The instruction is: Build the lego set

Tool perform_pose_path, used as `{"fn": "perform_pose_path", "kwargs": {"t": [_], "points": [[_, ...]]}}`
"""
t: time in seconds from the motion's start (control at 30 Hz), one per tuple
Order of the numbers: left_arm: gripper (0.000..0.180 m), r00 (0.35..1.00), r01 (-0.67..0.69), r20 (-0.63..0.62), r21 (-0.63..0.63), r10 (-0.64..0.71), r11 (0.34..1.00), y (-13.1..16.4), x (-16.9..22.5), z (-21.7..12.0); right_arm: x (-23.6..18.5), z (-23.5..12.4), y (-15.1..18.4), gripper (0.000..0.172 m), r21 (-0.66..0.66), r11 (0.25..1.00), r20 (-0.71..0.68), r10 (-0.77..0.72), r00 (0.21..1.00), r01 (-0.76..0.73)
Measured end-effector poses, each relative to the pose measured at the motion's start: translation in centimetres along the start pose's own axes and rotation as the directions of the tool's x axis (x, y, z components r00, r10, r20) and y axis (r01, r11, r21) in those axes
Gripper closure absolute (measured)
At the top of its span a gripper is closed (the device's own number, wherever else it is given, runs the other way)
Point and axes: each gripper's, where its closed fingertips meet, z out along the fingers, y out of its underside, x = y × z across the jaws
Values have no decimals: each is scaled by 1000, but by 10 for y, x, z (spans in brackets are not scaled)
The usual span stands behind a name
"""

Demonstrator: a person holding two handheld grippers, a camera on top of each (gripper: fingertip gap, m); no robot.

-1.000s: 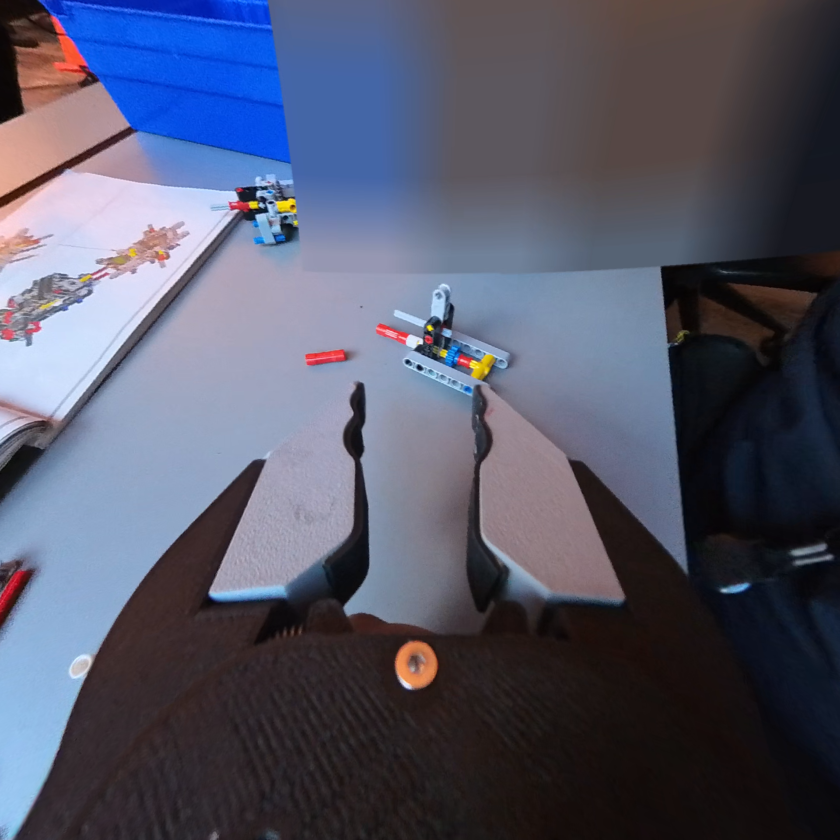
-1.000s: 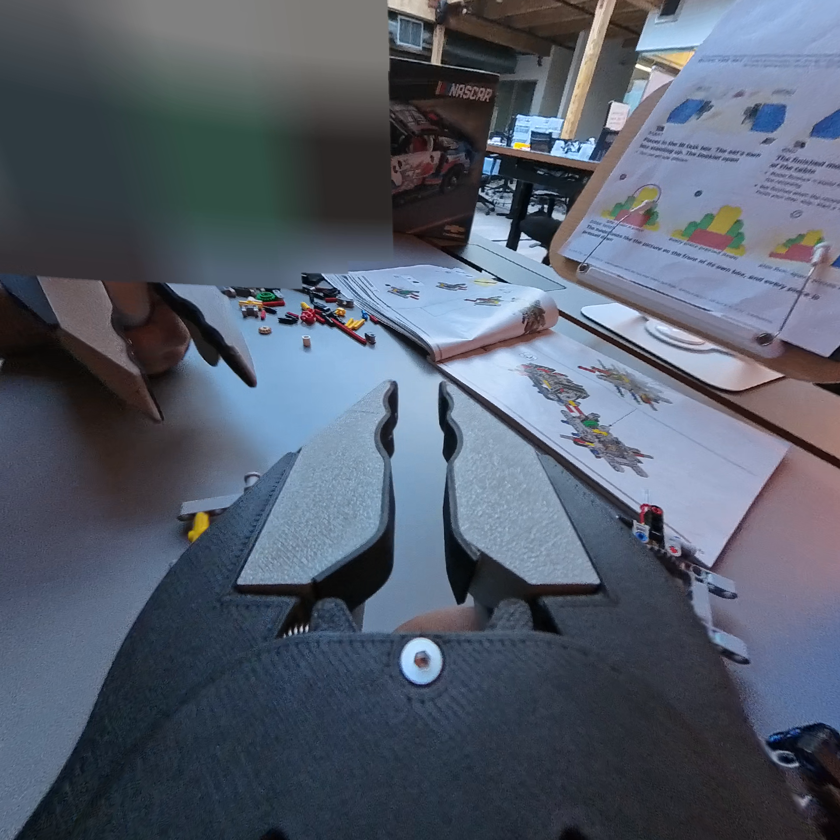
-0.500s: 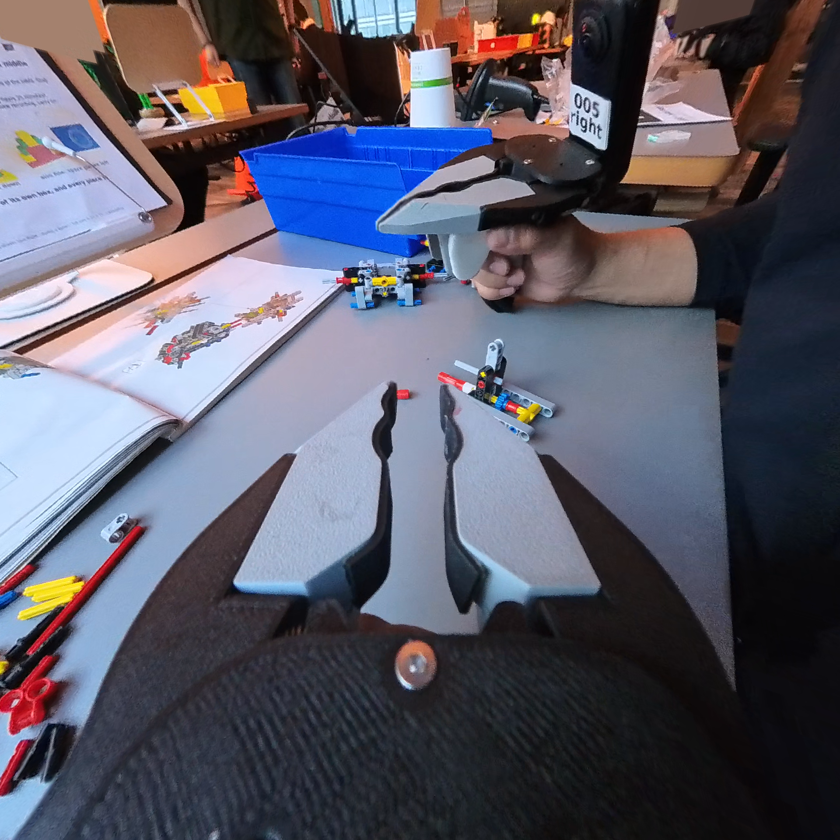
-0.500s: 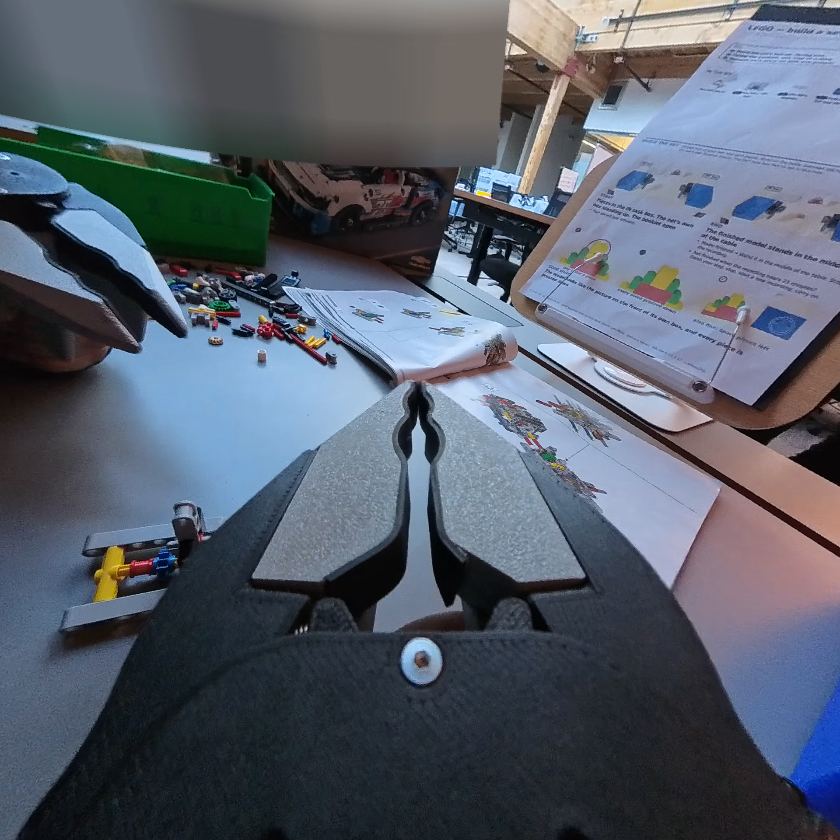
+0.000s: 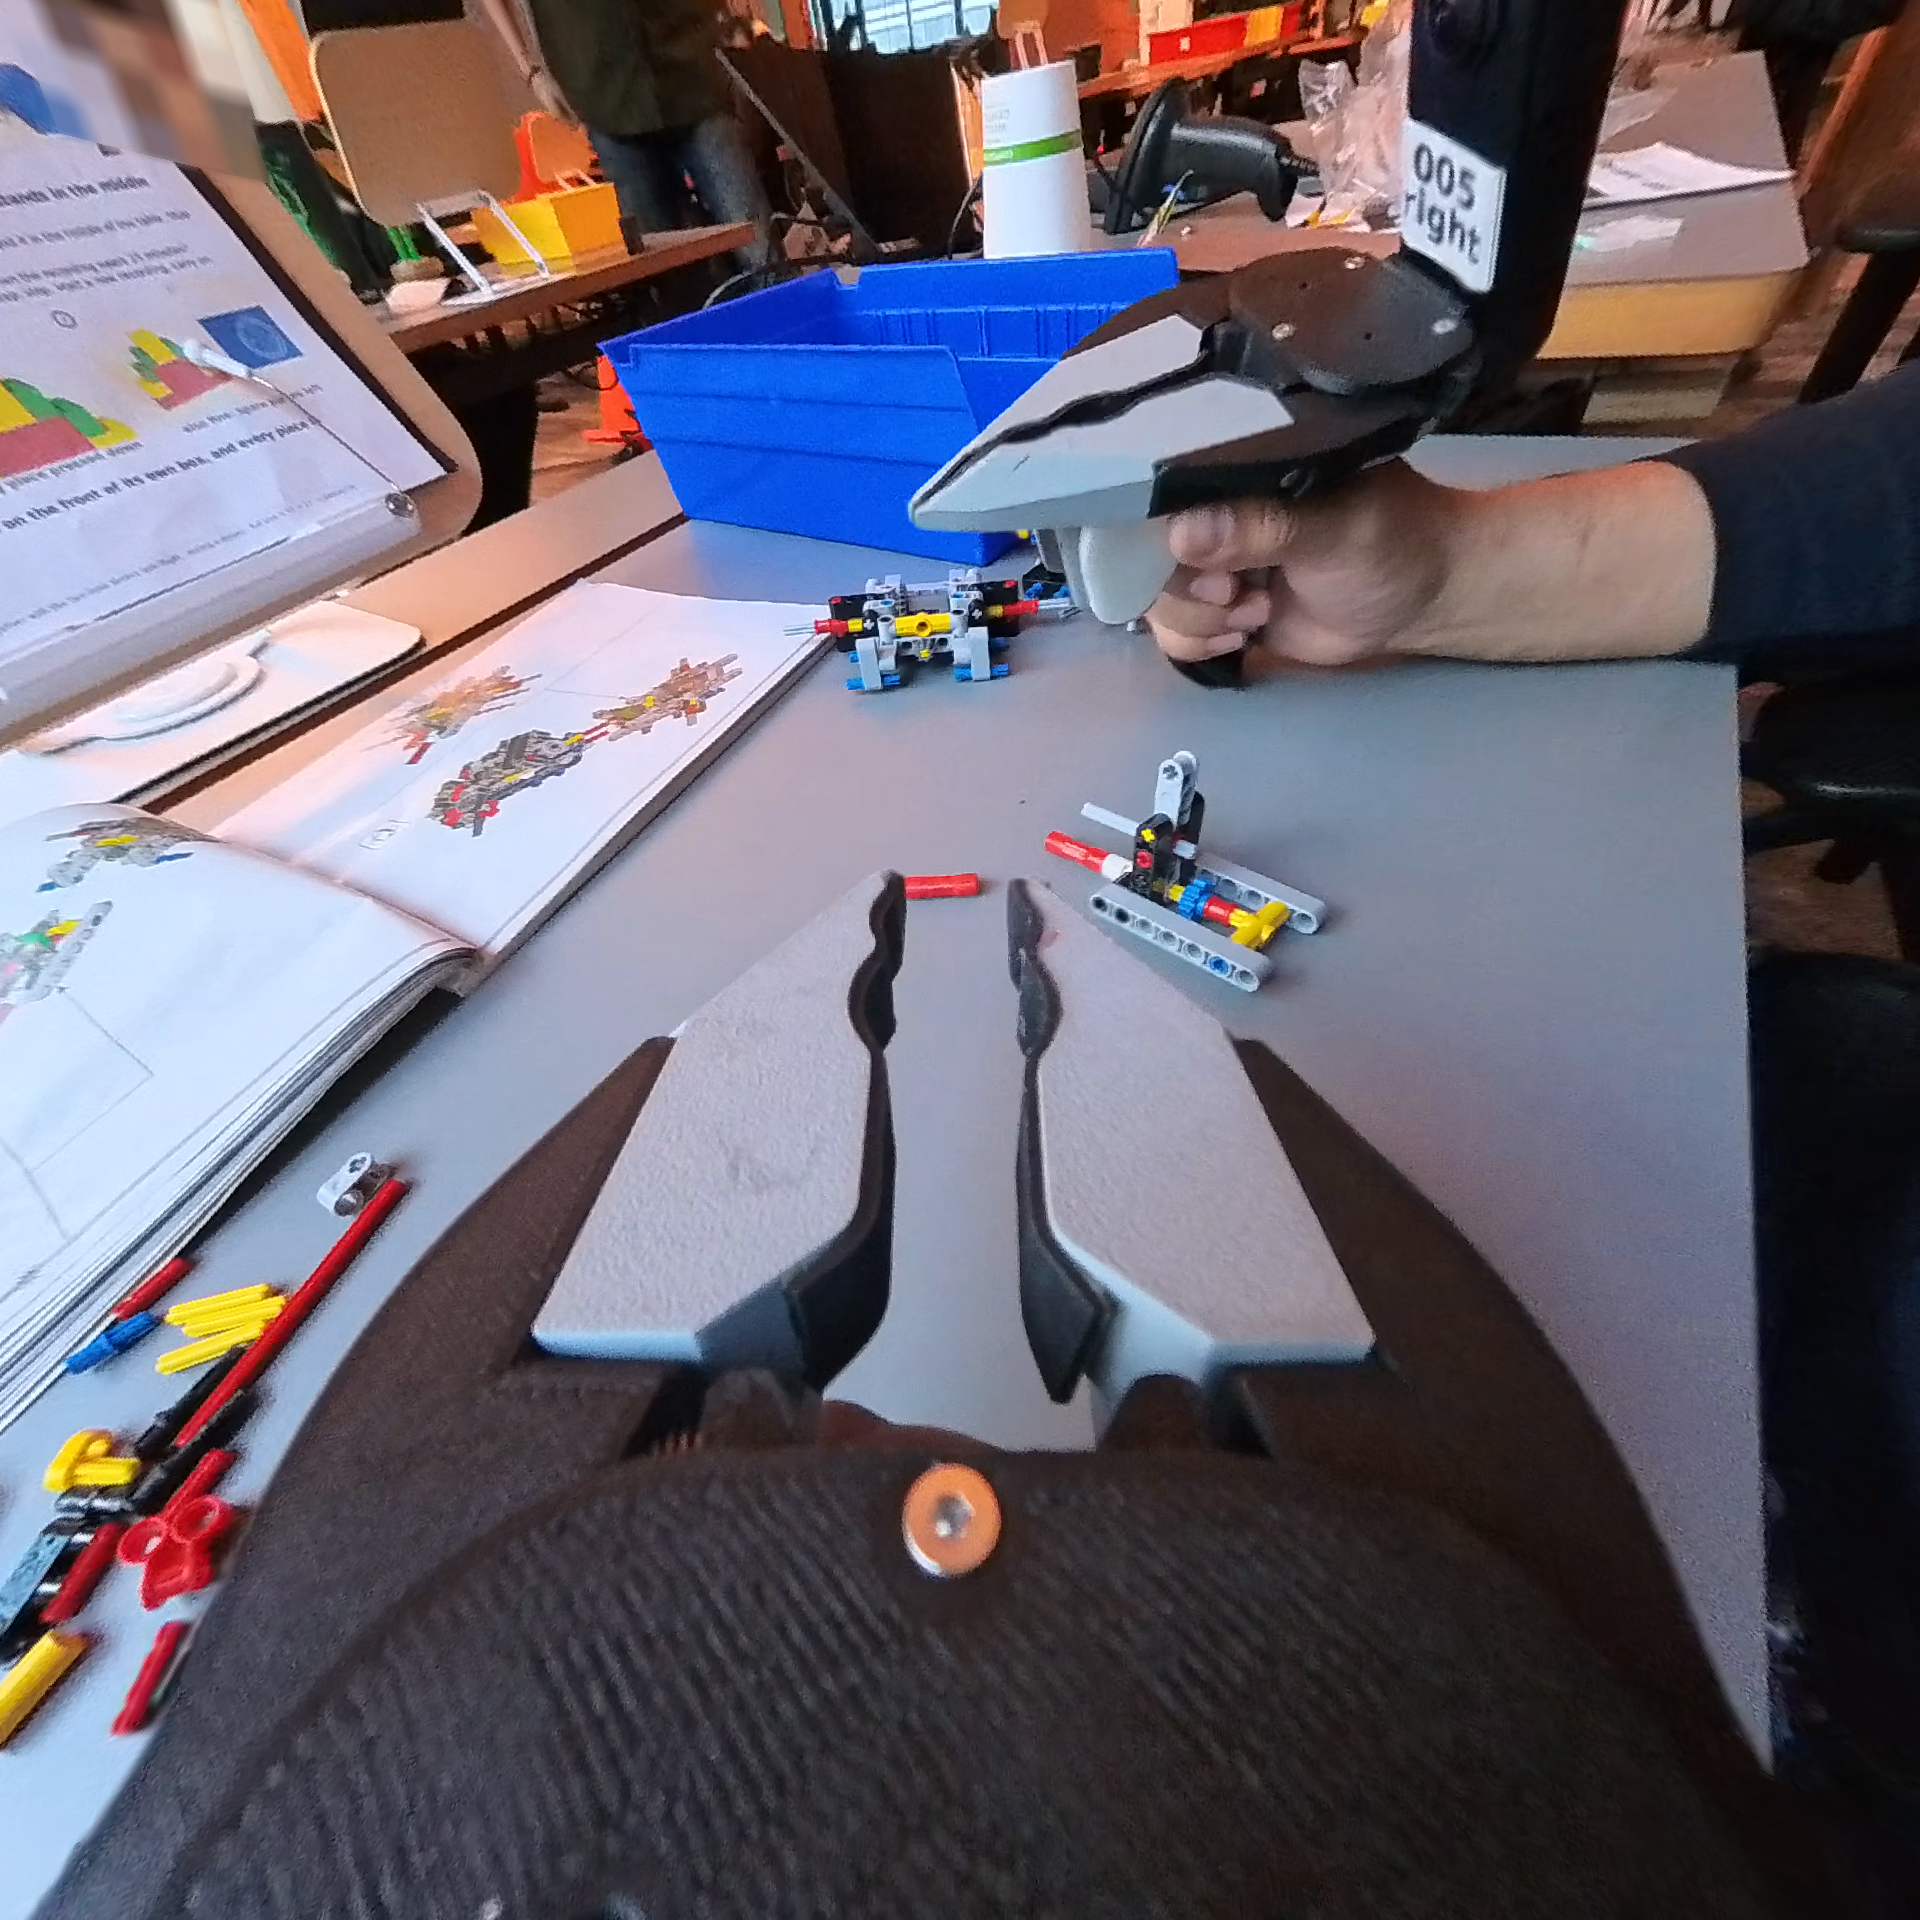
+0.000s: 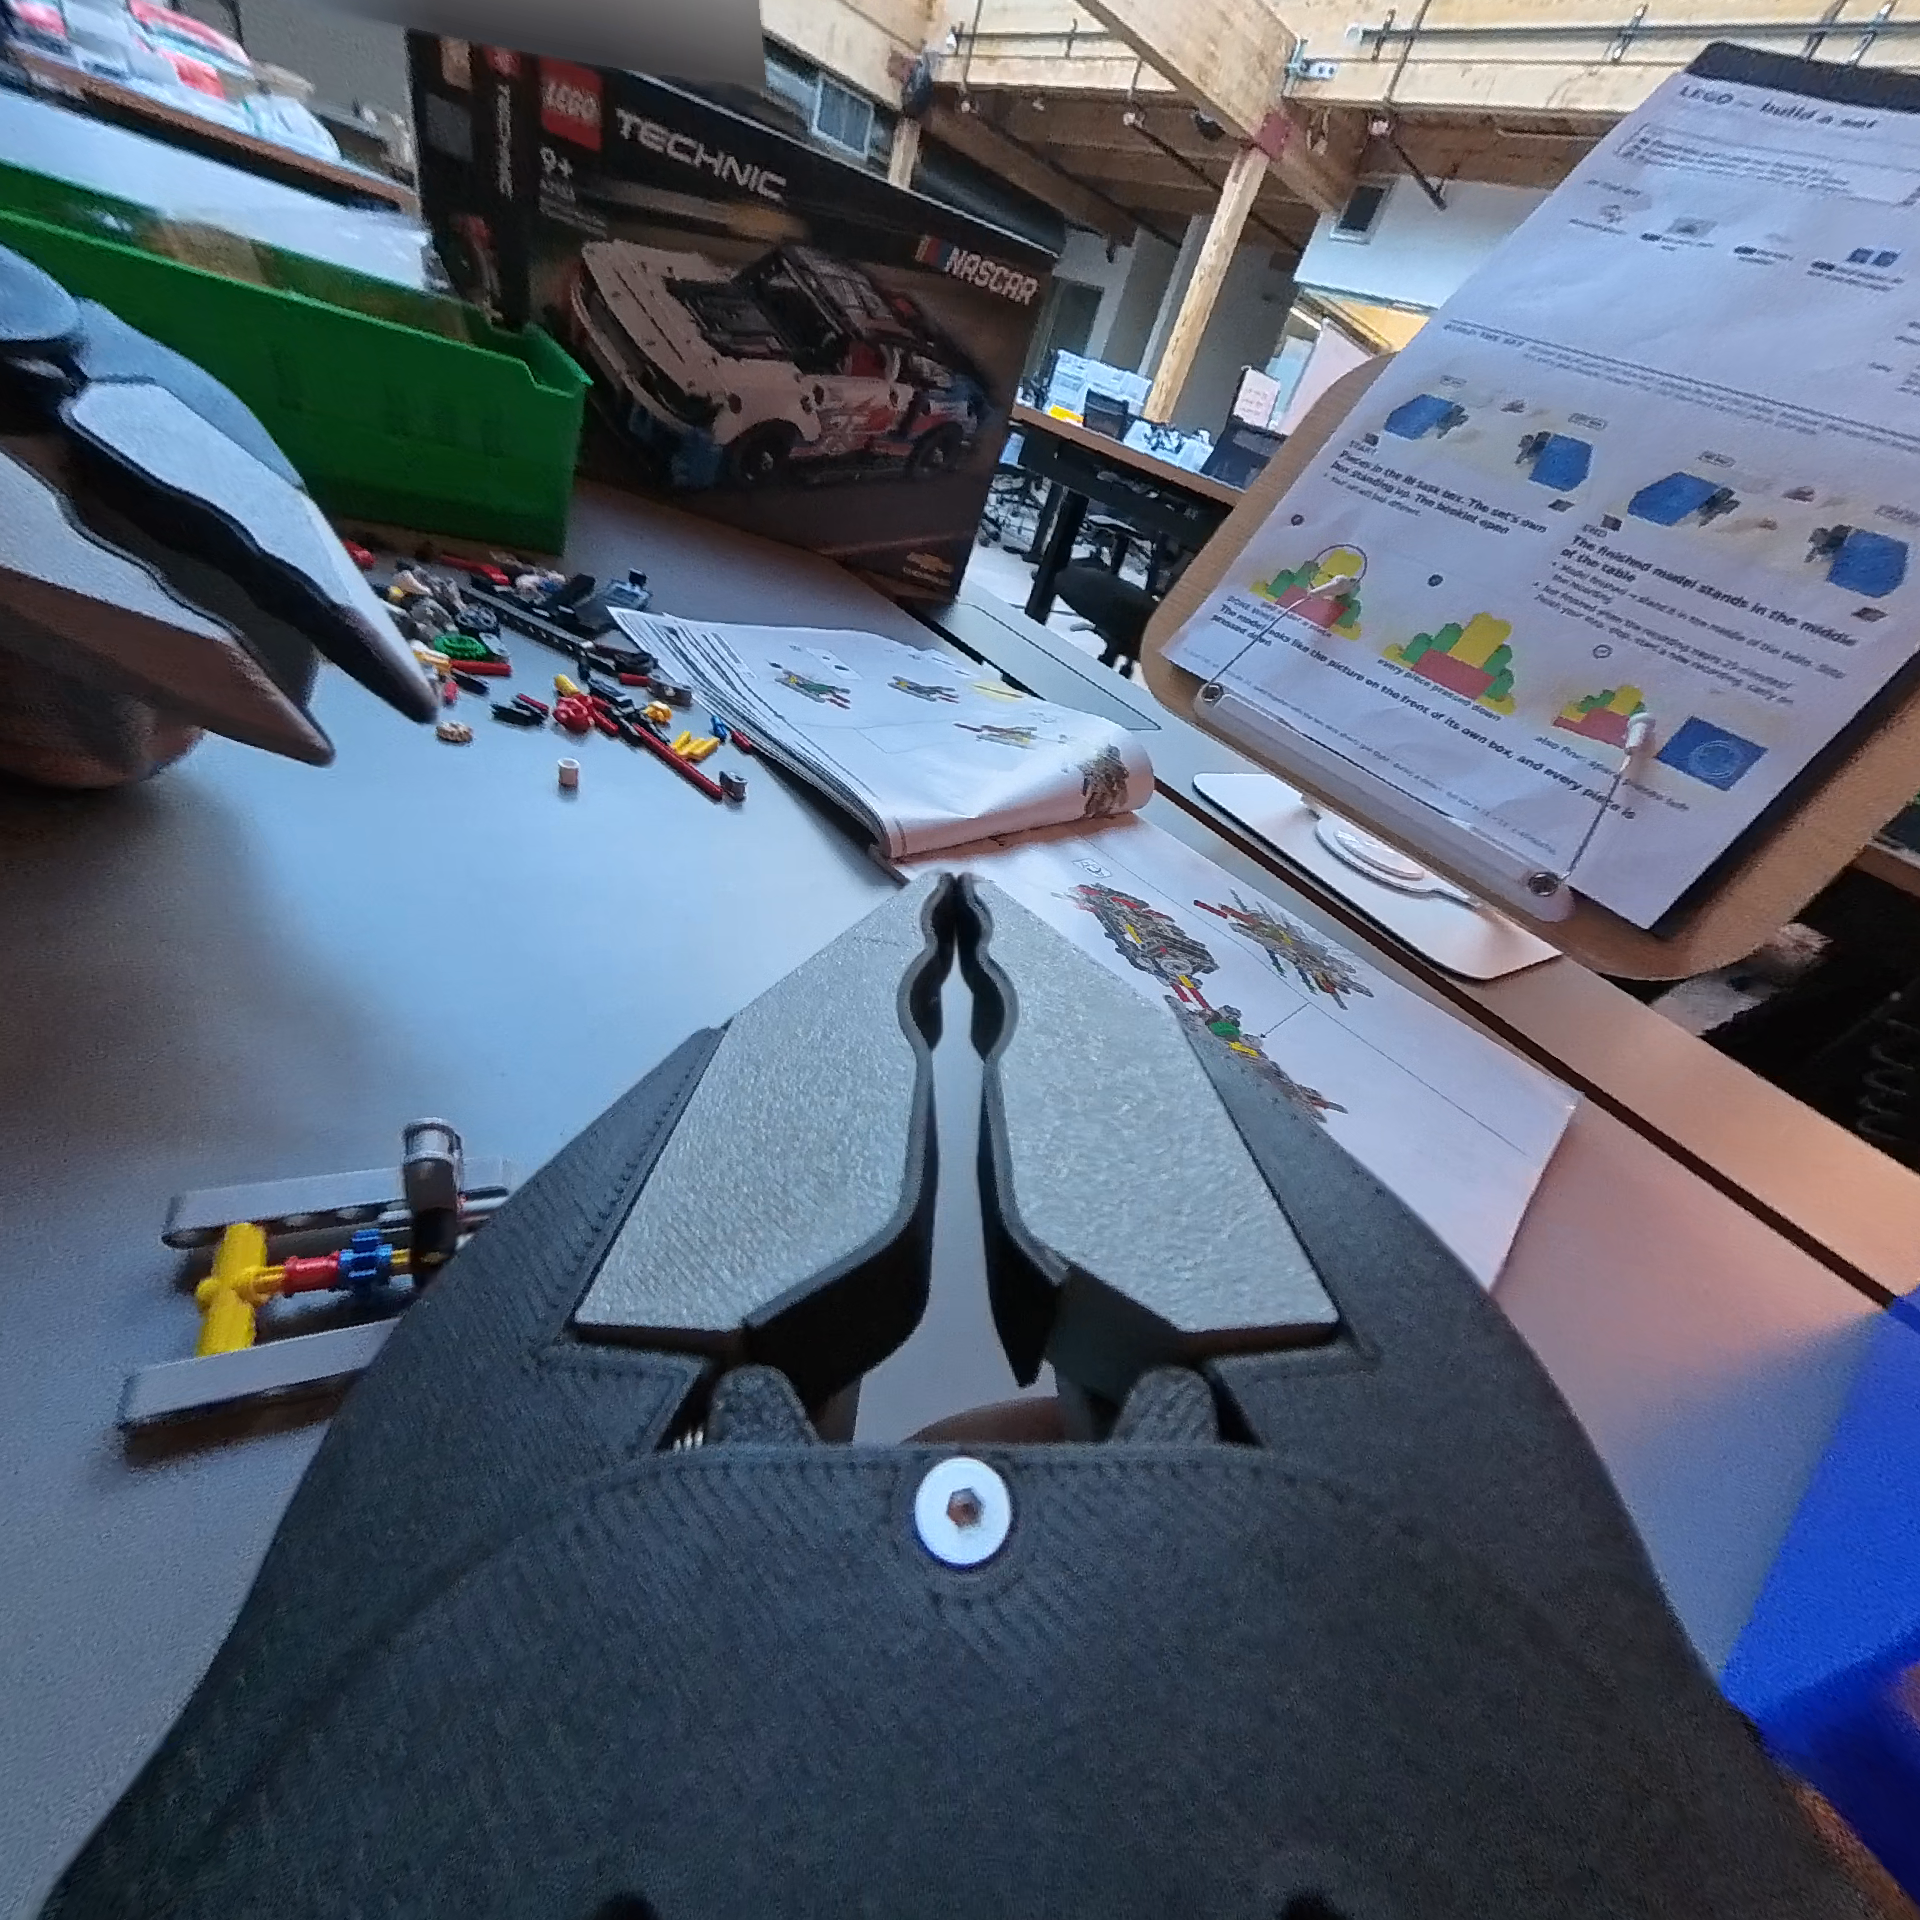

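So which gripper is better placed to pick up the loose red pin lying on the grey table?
Left, probably. The left gripper has its fingers parted, nothing between them, and the red pin lies just beyond their tips. The right gripper has its fingers shut, raised off the table beside the blue bin.

Black textured claw (image 5: 954, 894) bodies, grey wavy-edged fingers (image 5: 769, 1122), silver screw (image 5: 951, 1519), dark sleeve (image 5: 1818, 520).

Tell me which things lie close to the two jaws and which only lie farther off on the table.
Close to the jaws:
- red pin, just beyond the open, empty left gripper
- small beam assembly
- right gripper, shut, empty

Farther off:
- instruction booklet
- black-and-grey assembly
- loose parts
- blue bin
- green bin
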Motion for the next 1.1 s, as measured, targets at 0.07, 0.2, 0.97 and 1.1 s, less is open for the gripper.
{"fn": "perform_pose_path", "kwargs": {"t": [0.07, 0.2, 0.97, 1.1], "points": [[165, 1000, -14, 1, -11, 14, 1000, 1, 1, 1, 3, 0, 2, 172, -16, 999, -26, -31, 999, 31], [166, 997, -69, 17, -40, 70, 997, 4, 2, 4, 9, -1, 6, 172, -38, 997, -67, -76, 995, 74], [174, 966, -141, 198, -135, 166, 981, 14, -28, 12, 16, 3, 13, 172, -84, 995, -89, -60, 994, 52], [169, 982, -14, 186, -138, 40, 990, 15, -39, 19, 18, 0, 11, 172, -68, 998, -82, -7, 997, 1]]}}
